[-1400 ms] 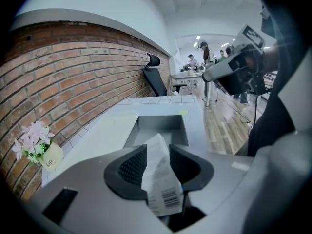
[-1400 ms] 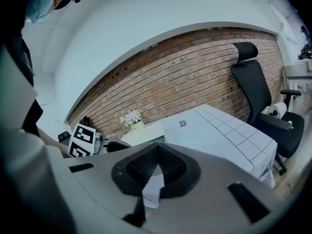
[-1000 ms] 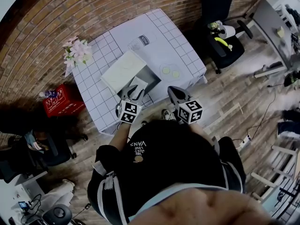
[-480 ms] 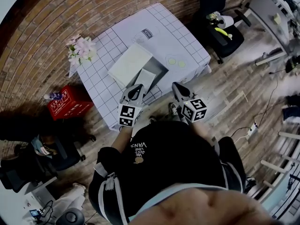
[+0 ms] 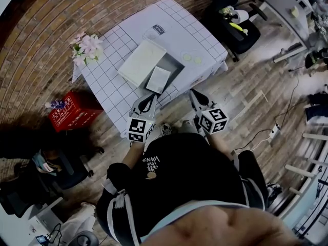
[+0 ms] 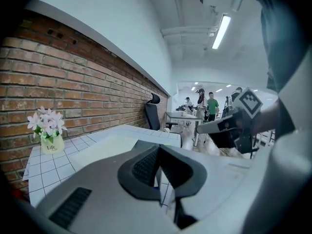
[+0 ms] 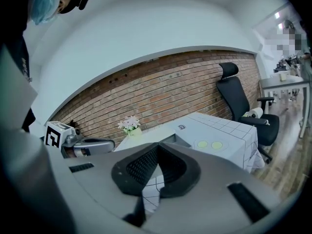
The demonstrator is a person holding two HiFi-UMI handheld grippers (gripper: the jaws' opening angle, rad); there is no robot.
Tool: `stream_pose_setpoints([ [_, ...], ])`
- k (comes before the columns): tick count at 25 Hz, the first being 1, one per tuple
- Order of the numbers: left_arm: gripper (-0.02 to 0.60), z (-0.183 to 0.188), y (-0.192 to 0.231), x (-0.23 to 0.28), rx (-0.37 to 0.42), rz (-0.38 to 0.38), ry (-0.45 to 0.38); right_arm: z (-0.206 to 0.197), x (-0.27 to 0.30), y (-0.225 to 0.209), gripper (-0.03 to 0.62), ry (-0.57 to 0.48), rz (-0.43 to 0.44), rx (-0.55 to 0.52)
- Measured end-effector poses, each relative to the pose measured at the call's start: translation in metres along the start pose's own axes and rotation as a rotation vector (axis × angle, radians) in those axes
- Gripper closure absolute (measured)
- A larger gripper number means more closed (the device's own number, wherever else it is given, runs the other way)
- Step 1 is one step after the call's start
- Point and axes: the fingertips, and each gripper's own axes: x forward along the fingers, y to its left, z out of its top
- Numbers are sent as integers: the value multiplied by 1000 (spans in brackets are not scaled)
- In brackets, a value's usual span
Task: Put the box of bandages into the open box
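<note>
The open box [image 5: 172,66] is grey inside and sits on the checked table [image 5: 110,81], with its pale lid [image 5: 141,62] folded back to the left. The white box of bandages [image 5: 159,79] lies inside it at the near end. My left gripper [image 5: 148,98] hangs over the table's near edge, just short of the open box, shut with nothing between its jaws [image 6: 158,148]. My right gripper [image 5: 194,93] is off the table's near right side, also shut and empty [image 7: 157,148]. Neither touches the boxes.
A vase of pink flowers [image 5: 87,47] stands at the table's far left corner. Two pale green discs [image 5: 192,59] and a small clear packet [image 5: 154,32] lie beyond the box. A red crate [image 5: 69,110] sits on the floor at left, an office chair [image 5: 233,24] at right.
The left gripper let go of the white bandage box, which stays in the open box. It drew back towards the table's near edge and its jaws closed. The right gripper barely moved.
</note>
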Motion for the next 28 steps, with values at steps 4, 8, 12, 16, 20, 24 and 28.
stream_pose_setpoints([
  [4,571,-2,-6,-14,-20,10,-15,-7,-8,8,599,6,10,-17],
  [8,571,-1,-18,-24,-24,20,-29,-11,-21,11,599,11,19,-36],
  [12,571,-1,-36,-35,-32,38,-28,-17,-43,14,600,24,36,-49],
  [16,571,-2,-60,-45,-37,51,-36,-27,-69,16,600,39,48,-66],
  [20,571,-5,-87,-59,-39,67,-35,-35,-94,18,600,43,65,-79],
  [24,571,-9,-113,-75,-43,87,-39,-41,-117,21,600,40,83,-88],
  [28,571,-14,-131,-91,-48,110,-43,-45,-135,26,600,28,100,-100],
])
